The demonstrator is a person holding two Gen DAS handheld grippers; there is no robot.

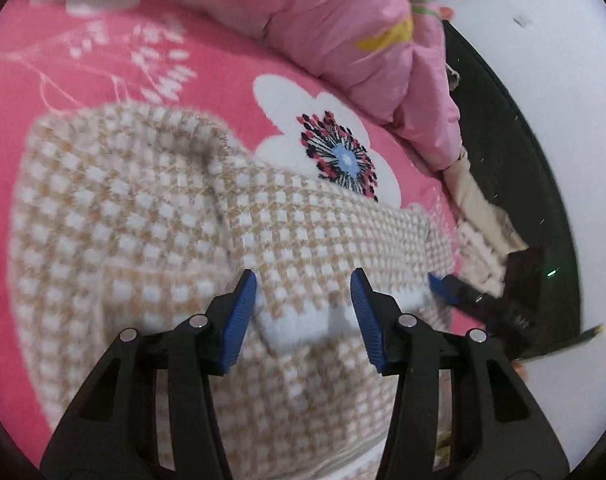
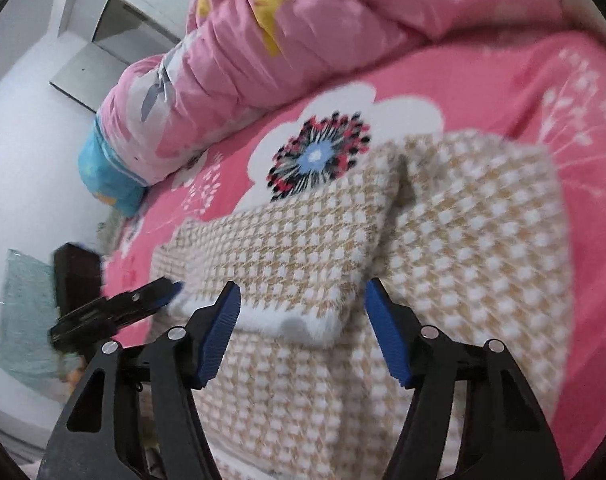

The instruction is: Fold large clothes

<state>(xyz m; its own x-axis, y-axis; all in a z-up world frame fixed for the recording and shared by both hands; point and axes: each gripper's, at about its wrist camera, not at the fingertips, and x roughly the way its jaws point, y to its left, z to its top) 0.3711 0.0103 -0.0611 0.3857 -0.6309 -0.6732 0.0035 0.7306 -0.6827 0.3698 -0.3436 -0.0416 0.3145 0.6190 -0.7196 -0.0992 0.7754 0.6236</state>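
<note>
My left gripper (image 1: 303, 304) points down at the checked garment (image 1: 151, 216), a beige-and-white woven piece lying folded on the pink bedsheet (image 1: 103, 60). Its blue pads (image 1: 239, 320) stand apart, and a white hem fold of the garment (image 1: 303, 328) lies in the gap between them; I see fabric between the jaws but no pad pressing on it, so I read this gripper as open with cloth in the gap. My right gripper (image 2: 303, 320) points down at the same garment (image 2: 463, 240) from the other side, with its blue pads (image 2: 219, 340) likewise spread and the white hem edge (image 2: 295, 320) between them, again without visible pressure from either pad. In the left wrist view, the right gripper (image 1: 447, 286) appears at the right edge of the garment, its blue tip touching or just beside the cloth; I cannot tell which through the blur. In the right wrist view, the left gripper (image 2: 159, 294) appears at the left edge of the garment in the same manner. The garment shows one upper layer folded over a lower one, with a crease running between them. It partly covers a large white flower print (image 2: 343, 120) on the bedsheet. A pink quilt (image 2: 303, 40) is bunched along the far side of the bed, apart from the garment, with a blue pillow (image 2: 107, 176) at its end. A white wall (image 2: 23, 140) lies beyond the bed.
</note>
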